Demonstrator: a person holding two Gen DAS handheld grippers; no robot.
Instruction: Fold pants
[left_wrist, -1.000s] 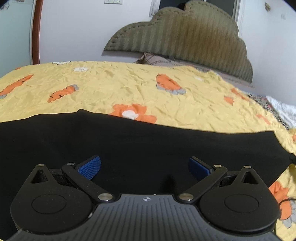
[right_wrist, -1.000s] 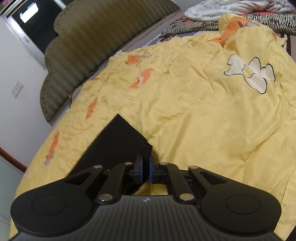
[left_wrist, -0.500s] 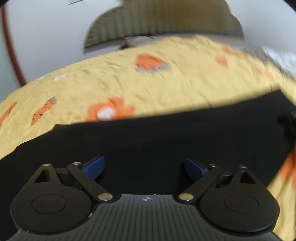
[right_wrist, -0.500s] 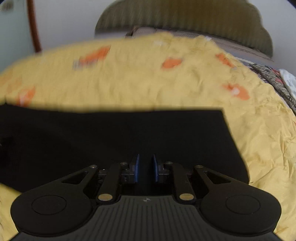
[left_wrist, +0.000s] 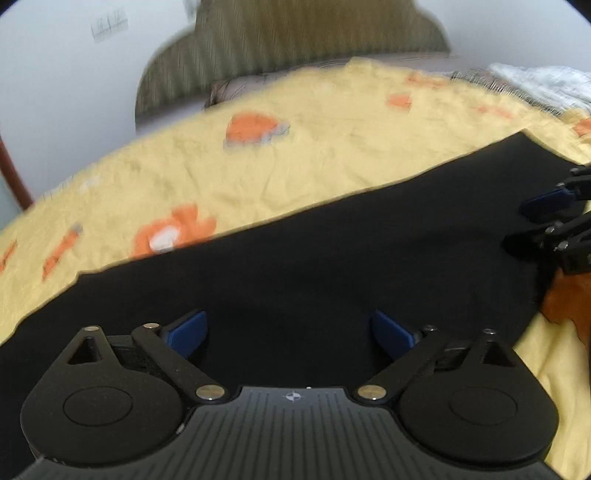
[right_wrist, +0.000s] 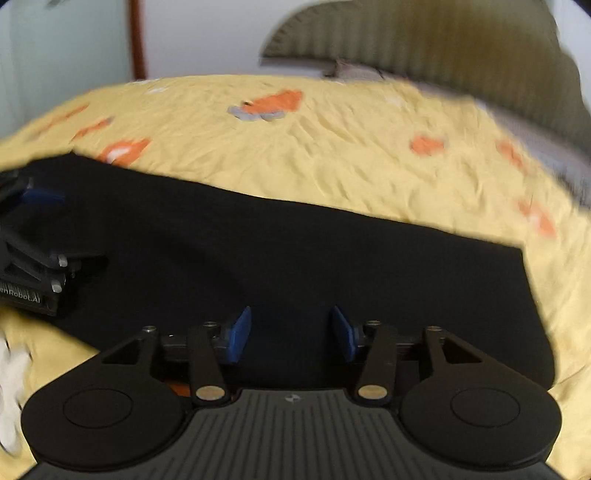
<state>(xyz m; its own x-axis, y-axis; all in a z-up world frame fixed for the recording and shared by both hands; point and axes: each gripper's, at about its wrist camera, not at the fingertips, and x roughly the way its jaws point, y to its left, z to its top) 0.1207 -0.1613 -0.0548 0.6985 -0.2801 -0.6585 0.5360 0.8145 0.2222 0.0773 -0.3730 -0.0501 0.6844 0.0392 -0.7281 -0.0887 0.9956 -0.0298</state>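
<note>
The black pants (left_wrist: 332, 258) lie flat as a long dark band across the yellow bedspread; they also show in the right wrist view (right_wrist: 314, 254). My left gripper (left_wrist: 288, 334) is open and empty, low over the pants' near edge. My right gripper (right_wrist: 290, 334) is open and empty, also over the pants' near edge. The right gripper shows at the right edge of the left wrist view (left_wrist: 554, 221), over the pants' right end. The left gripper shows at the left edge of the right wrist view (right_wrist: 29, 266).
The yellow bedspread (left_wrist: 295, 155) with orange carrot prints covers the bed. A padded olive headboard (left_wrist: 295, 48) and white wall stand behind. A white and striped pile of bedding (left_wrist: 535, 81) lies at the far right. A brown door frame (right_wrist: 138, 40) is at the back.
My right gripper has let go of the pants' corner, opened, and swung round to face the headboard. My left gripper stays open and has turned left; the pants now lie flat.
</note>
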